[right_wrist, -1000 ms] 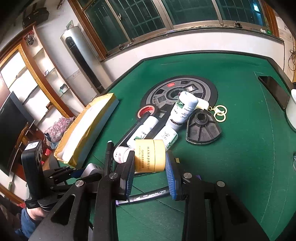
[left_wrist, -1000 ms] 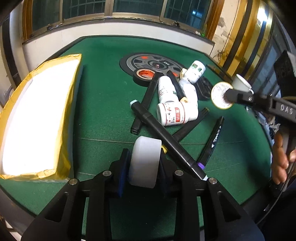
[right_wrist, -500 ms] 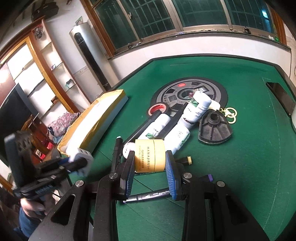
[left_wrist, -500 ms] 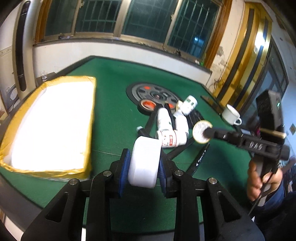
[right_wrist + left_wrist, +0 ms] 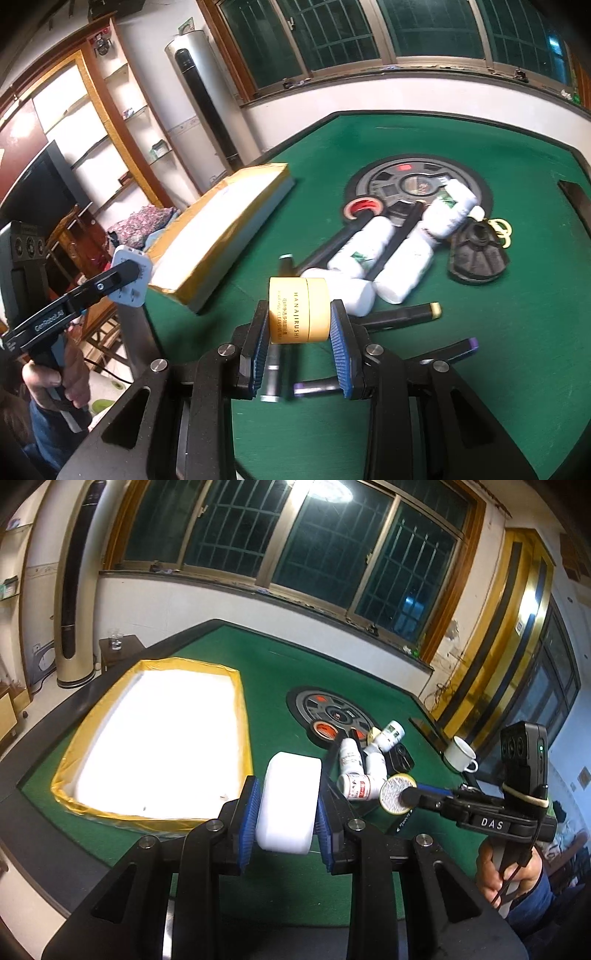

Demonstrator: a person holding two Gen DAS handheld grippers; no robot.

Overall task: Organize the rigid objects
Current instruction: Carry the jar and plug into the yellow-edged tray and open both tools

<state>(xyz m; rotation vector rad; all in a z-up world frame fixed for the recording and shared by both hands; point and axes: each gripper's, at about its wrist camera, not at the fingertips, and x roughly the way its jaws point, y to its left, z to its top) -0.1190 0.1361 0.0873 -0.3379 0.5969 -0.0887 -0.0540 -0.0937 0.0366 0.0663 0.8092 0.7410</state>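
Blocky white adapter (rounded corners); squat yellow jar

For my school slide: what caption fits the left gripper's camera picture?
Left gripper carries a white plug adapter toward the yellow-edged box.

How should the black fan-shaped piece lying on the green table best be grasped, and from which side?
Judging by its pose, grip the black fan-shaped piece across its thin curved rim, coming from above on the side away from the white bottles. It lies flat, its round hub looks too wide, and a key ring touches its far end.
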